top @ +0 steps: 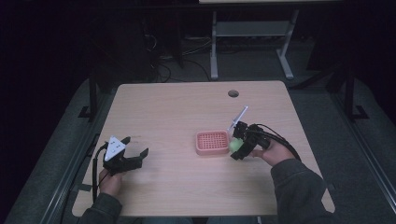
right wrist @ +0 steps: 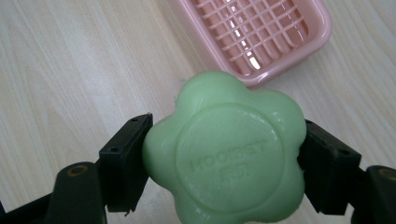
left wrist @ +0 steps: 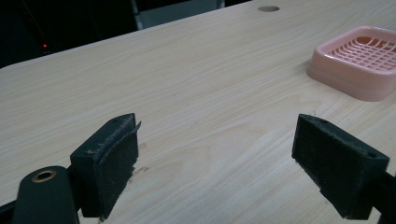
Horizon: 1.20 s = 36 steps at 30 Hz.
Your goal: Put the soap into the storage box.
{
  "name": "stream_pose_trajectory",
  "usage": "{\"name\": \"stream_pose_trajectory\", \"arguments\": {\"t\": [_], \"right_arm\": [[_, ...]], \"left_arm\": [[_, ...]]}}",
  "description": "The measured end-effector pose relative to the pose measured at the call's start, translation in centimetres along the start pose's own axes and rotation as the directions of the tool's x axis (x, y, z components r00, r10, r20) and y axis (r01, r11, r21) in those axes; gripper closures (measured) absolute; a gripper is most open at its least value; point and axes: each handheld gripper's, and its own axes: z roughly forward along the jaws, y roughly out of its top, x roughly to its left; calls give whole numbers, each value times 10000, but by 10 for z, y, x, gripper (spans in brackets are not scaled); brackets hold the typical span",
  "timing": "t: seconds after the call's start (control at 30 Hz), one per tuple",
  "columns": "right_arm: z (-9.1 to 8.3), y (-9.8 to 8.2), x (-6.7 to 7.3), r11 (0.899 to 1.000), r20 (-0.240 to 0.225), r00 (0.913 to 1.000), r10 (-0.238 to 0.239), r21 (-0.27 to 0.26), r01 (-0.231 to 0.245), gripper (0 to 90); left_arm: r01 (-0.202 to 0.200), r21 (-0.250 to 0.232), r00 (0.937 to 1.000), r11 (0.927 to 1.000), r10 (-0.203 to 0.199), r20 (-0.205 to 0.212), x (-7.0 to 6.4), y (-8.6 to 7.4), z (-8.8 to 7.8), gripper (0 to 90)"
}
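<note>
Our right gripper [right wrist: 224, 163] clamps a green flower-shaped soap bar [right wrist: 226, 154] by its side lobes, just beside the pink plastic slotted dish [right wrist: 261, 35]; likely slippery, firm. Our left gripper [left wrist: 229, 158] rests open.

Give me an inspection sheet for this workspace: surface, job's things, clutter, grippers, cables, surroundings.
Surface: light wooden table, round hole near the far edge.
Job's things: green flower-shaped soap bar clamped in the right gripper; pink plastic slotted soap dish, nothing in it, just beside the soap.
Clutter: nothing seen.
Grippers: left gripper open over bare wood; right gripper shut on the soap.
Cables: black cable trails from the right gripper; another from the left.
Surroundings: dark room, grey desk frame and floor cables behind the table.
</note>
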Motion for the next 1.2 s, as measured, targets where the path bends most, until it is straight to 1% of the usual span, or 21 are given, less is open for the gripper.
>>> {"name": "stream_pose_trajectory", "arguments": {"t": [0.1, 0.13, 0.2, 0.27, 0.37, 0.6, 0.67, 0.77, 0.93, 0.97, 1.07, 1.2], "right_arm": [[0, 5, -1, 10000, 19, 10000, -95, 4, 95, 260], [-1, 7, -1, 10000, 31, 10000, -61, -10, 61, 260], [-2, 10, -3, 9998, 31, 9999, -133, -114, 134, 260], [-3, 13, -4, 9998, -65, 10000, -61, -190, 59, 260], [-2, 18, -6, 9998, -16, 9999, -100, -198, 99, 259], [0, 29, -8, 9998, -70, 9998, -188, -95, 188, 259], [1, 32, -9, 9998, -151, 9997, -175, -128, 173, 260], [3, 38, -8, 9995, -107, 9995, -302, -35, 302, 259], [2, 46, -8, 9993, -97, 9992, -384, -41, 383, 259], [2, 48, -8, 9994, -81, 9994, -342, -10, 342, 259], [2, 49, -11, 9994, -181, 9994, -281, -186, 277, 259], [4, 50, -12, 9996, -220, 9994, -253, -141, 250, 259]], "left_arm": [[1, 12, 10000, 10000, -1, 13, 0, 0, 0, 142], [3, 18, 10000, 10000, -3, 16, 0, 0, 0, 142], [6, 43, 10000, 10000, -6, 13, 0, 0, 0, 142], [8, 25, 10000, 10000, -8, 7, 0, 0, 0, 142], [21, -24, 10000, 10000, -21, -11, 0, 0, 0, 142], [-13, -14, 10000, 10000, 13, -10, 0, 0, 0, 142], [12, 7, 10000, 10000, -12, 4, 0, 0, 0, 142], [10, -22, 10000, 10000, -10, -4, 0, 0, 0, 142], [22, -34, 10000, 10000, -22, -2, 0, 0, 0, 142], [18, -28, 10000, 10000, -18, 4, 0, 0, 0, 142], [32, -64, 10000, 10000, -32, 6, 0, 0, 0, 142], [-13, -31, 10000, 10000, 13, 22, 0, 0, 0, 142]]}}
